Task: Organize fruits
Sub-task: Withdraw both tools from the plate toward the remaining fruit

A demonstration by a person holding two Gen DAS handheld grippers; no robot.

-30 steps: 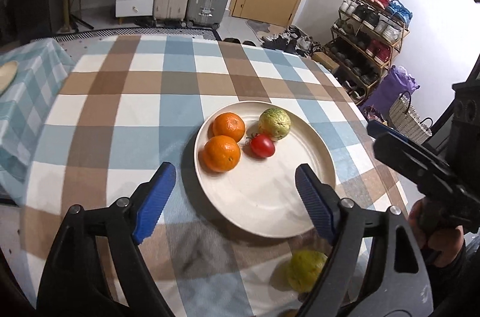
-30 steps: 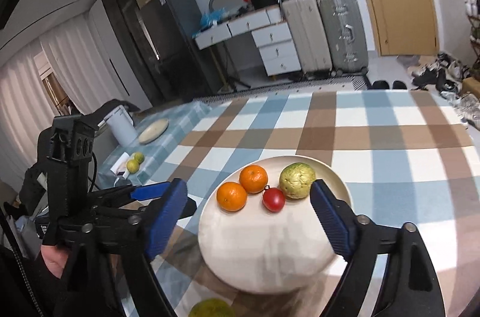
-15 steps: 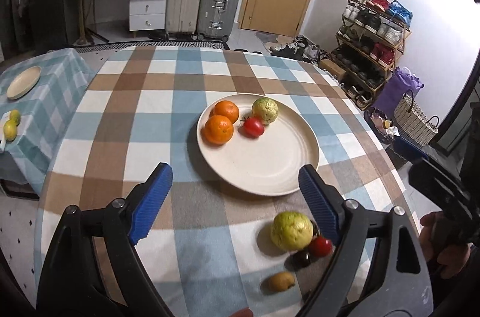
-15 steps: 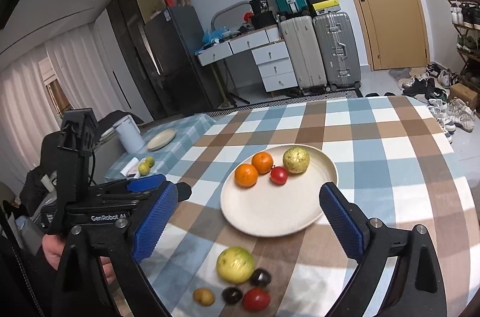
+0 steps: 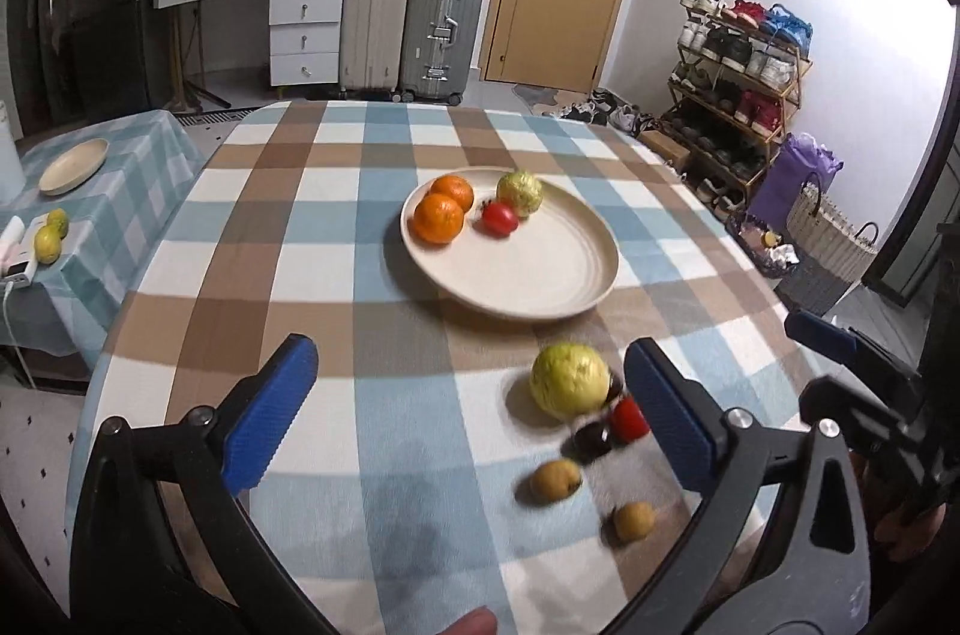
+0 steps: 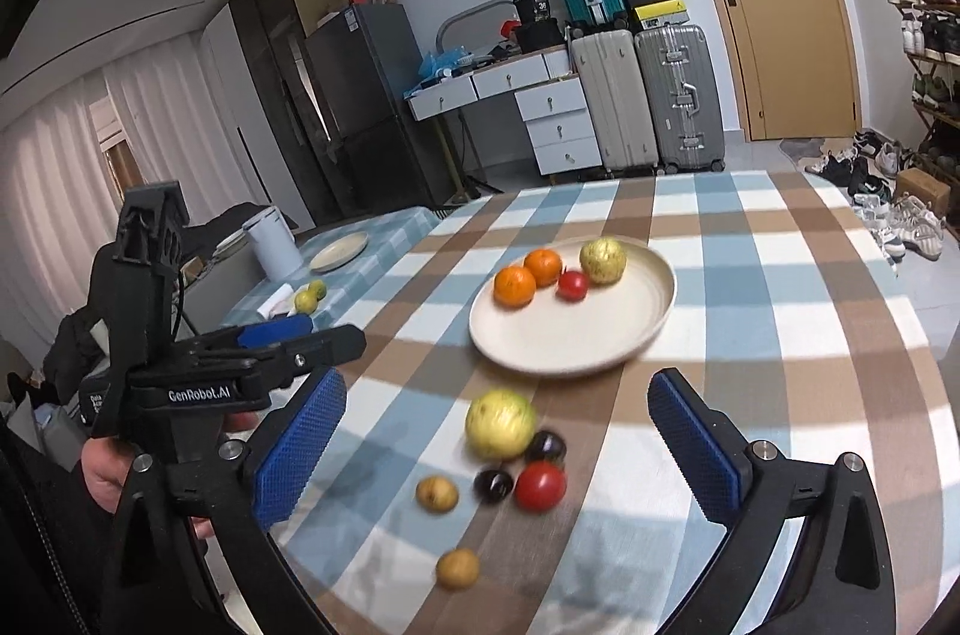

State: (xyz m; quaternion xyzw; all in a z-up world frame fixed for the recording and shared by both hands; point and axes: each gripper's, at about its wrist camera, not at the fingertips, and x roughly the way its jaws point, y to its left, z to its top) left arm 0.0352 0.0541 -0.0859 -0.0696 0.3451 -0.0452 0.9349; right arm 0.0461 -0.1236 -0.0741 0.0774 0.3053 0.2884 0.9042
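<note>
Both the left gripper [image 5: 468, 413] and right gripper [image 6: 498, 440] have just been opening and stand wide, empty. Loose fruit lies near the plate [image 6: 636, 335]. Straddle the green fruit [image 6: 500, 422] squarely with 1 gripper; avoid nudging its neighbours.

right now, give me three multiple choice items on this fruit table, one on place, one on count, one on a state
1. Where is the loose green fruit?
A. on the plate
B. on the cloth in front of the plate
C. on the floor

2. How many oranges lie on the plate?
A. one
B. two
C. four

3. How do the jaws of the right gripper stand?
A. open, holding nothing
B. shut on a tomato
C. shut on the plate

Answers:
1 B, it rests on the checked cloth on the near side of the plate.
2 B, two sit side by side at the plate's far edge.
3 A, both blue pads stand wide apart with only table between them.
</note>
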